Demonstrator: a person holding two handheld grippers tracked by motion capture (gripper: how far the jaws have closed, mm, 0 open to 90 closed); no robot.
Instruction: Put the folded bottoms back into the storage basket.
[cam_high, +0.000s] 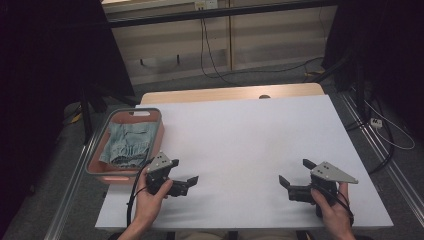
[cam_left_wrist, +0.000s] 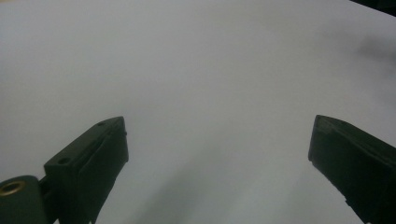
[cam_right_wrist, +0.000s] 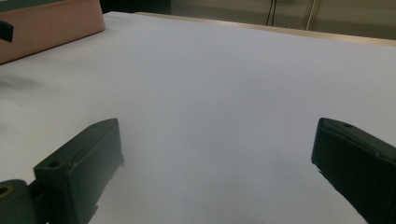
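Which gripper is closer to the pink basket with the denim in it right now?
Left. The left gripper hovers just beside the basket's near right corner, while the right gripper is across the table, well apart from it.

Dim room, one pale lit surface.

In the high view the white table (cam_high: 250, 145) takes most of the light while the upper left and upper right corners fall to near black — soft, grainy, low contrast. The left gripper view is hazy and out of focus, with a smudged shadow at the upper right. The right gripper view is sharper, its black jaws dark at the bottom corners, a faint shadow at the left edge.
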